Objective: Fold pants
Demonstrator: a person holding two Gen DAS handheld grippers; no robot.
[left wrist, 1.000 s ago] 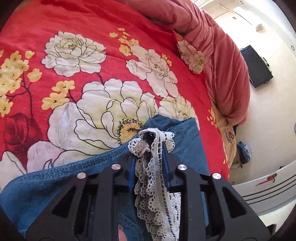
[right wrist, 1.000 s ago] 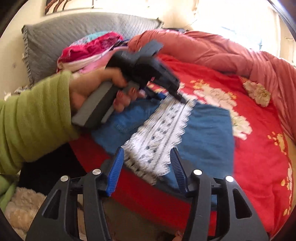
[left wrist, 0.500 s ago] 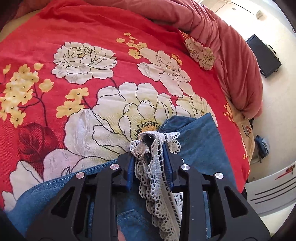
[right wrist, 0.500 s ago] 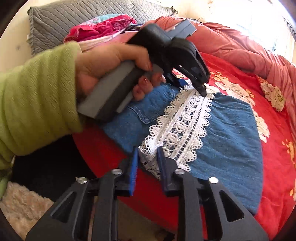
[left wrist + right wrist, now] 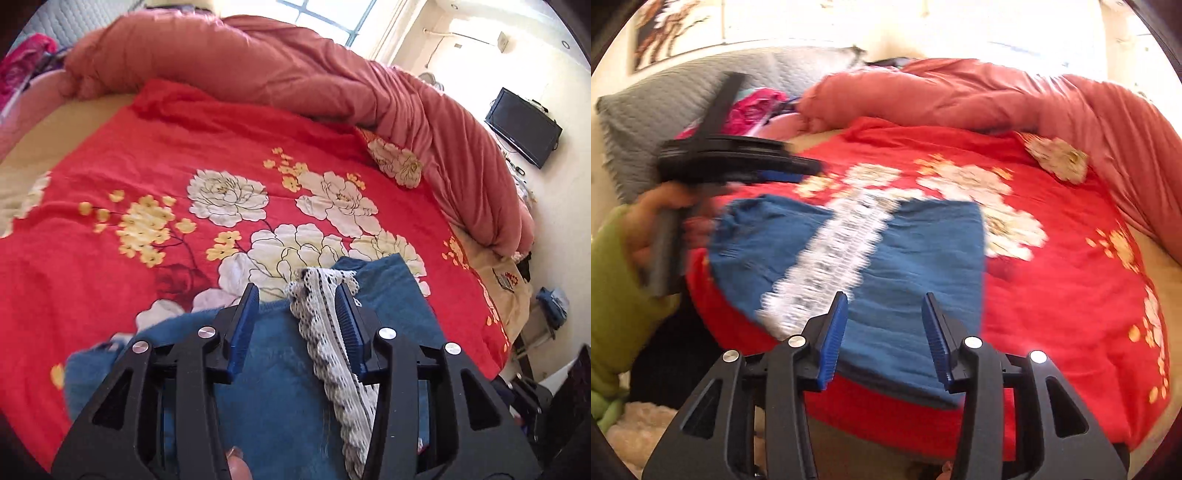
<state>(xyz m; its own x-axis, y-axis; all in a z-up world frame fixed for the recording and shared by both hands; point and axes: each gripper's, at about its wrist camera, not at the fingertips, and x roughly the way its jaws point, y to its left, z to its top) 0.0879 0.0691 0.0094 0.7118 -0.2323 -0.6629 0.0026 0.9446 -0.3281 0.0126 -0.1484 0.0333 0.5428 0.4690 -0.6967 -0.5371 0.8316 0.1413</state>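
Folded blue denim pants (image 5: 280, 406) with a white lace strip (image 5: 325, 332) lie on the red flowered bedspread (image 5: 110, 258). My left gripper (image 5: 295, 317) hovers over them, its jaws opening. The lace runs loose between its fingers, close to the right pad, and is not pinched. In the right wrist view the pants (image 5: 916, 258) and lace (image 5: 834, 251) lie flat. My right gripper (image 5: 884, 321) hangs above their near edge, its jaws opening, with nothing gripped. The left gripper (image 5: 805, 171) shows blurred at the left, lifted off the pants, held by a hand in a green sleeve (image 5: 613, 295).
A bunched salmon duvet (image 5: 295, 81) runs along the far and right side of the bed. A grey pillow (image 5: 657, 99) and a heap of pink clothes (image 5: 753, 107) sit at the head. The bed edge drops to the floor near my right gripper. A black screen (image 5: 524, 125) hangs on the wall.
My left gripper let go of the lace end and rose back from the pants. My right gripper pinched the lace's near end, then released it and shifted right along the edge.
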